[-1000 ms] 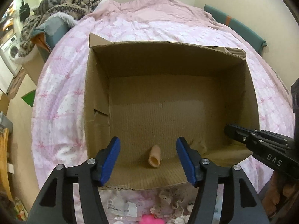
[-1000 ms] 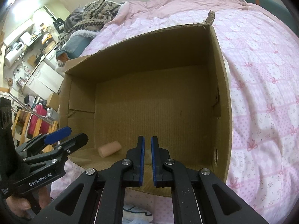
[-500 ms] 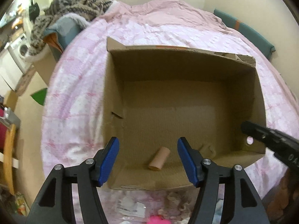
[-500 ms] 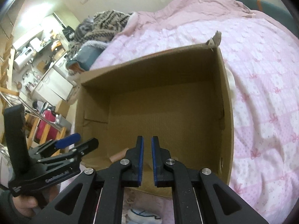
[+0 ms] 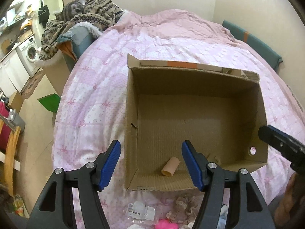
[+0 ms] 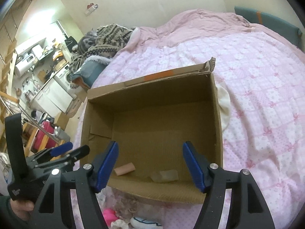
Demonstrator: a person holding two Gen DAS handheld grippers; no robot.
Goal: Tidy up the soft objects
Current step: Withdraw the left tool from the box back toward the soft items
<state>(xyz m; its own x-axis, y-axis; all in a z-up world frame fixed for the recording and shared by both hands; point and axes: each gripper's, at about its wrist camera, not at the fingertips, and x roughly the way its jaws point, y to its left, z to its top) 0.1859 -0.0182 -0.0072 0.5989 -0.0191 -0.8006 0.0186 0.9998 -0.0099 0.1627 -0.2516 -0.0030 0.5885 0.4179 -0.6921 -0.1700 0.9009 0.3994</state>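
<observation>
Progress: early, by judgement; only two small things inside the cardboard box point(image 5: 190, 126), most of its floor bare.
Done: beige foam roll point(image 5: 170, 166) already in the box, lying on its side near the front wall, toward the left corner; a clear soft piece point(image 6: 165, 175) beside it, apart from it, also close to the front wall.
Left: a small heap of soft things on the bed point(image 5: 91, 99), just outside the front wall of the box, not yet put away.
Heap, seen: bright pink toy point(image 6: 109, 214), lace-like beige cloth point(image 5: 183, 208), white and blue soft thing point(image 6: 145, 222), flat plastic packet with a barcode point(image 5: 140, 210); exact number not possible to tell, partly cut by the picture edge.
Look of the roll: short tube, skin-beige, open end turned to the front; probably light and easy to squash.
Look of the clear piece: nearly transparent, blurred, shape hard to tell.
Box: open on top, standing on the pink patterned bed cover, near the foot edge of the bed; a white cloth point(image 6: 225, 105) pressed against its right outer wall.
Left tongs point(image 5: 150, 164): spread wide, nothing between the blue pads, held above the front left corner of the box.
Right tongs point(image 6: 150, 165): spread wide as well, holding nothing, above the front wall of the box.
Next, by judgement: lowering toward the heap in front of the box for one more pick.
</observation>
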